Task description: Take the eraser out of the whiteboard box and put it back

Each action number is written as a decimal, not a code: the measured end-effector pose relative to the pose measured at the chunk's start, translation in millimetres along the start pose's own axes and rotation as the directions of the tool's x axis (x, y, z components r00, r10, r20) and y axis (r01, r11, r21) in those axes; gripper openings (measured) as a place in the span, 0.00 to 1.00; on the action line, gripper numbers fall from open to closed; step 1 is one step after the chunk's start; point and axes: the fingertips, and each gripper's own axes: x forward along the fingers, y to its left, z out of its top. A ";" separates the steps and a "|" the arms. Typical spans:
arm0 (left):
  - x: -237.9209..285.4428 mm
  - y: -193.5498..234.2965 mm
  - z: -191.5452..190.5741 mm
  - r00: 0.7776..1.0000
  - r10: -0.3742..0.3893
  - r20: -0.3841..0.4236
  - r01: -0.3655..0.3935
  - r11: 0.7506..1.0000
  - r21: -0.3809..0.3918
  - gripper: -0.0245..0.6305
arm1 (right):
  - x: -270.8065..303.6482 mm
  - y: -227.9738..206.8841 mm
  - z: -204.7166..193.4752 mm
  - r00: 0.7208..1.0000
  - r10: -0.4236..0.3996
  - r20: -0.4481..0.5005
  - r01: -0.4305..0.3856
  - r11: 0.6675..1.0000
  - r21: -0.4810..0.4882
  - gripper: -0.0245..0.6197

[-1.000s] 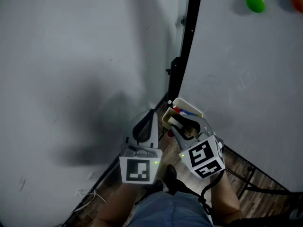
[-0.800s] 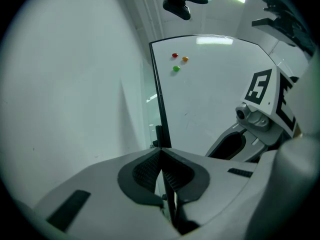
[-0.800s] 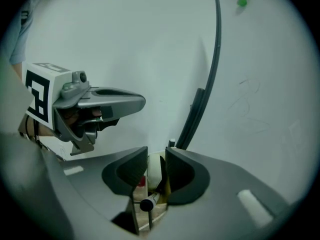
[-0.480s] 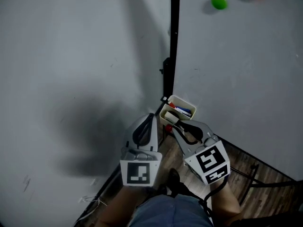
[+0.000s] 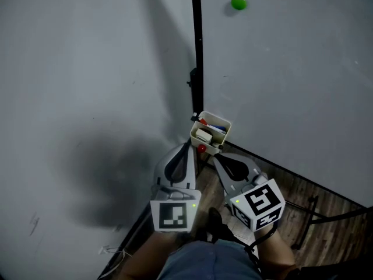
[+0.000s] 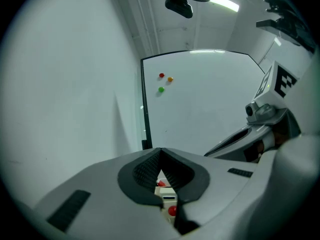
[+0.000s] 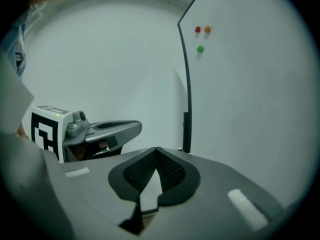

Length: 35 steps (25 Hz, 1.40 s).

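Apparently the put-back is done: the eraser lies in the box, just beyond both grippers. My right gripper has just been closing on nothing, and my left gripper is closed and empty. Next, I'd back away cleanly.

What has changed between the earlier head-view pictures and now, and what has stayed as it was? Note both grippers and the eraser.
The right gripper drew back from the box. Its jaws, open at the box before, have just been closing and now meet on nothing. The eraser lies in the box, untouched. The left gripper stayed shut and empty, and the box stayed on the whiteboard.
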 end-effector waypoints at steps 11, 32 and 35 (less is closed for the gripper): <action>-18.1 -10.2 14.9 1.000 -0.008 0.027 0.008 1.000 -0.019 0.05 | -21.1 -4.6 23.8 0.993 -0.075 0.092 0.078 0.997 -0.022 0.04; -19.1 -12.5 12.0 1.000 0.001 0.008 -0.001 1.000 -0.025 0.05 | -24.6 -9.6 47.6 0.984 -0.074 0.165 0.083 0.995 -0.049 0.04; -16.9 -12.4 13.3 1.000 -0.004 0.015 0.004 1.000 -0.017 0.05 | -23.8 -10.8 50.1 0.983 -0.075 0.169 0.084 0.995 -0.050 0.04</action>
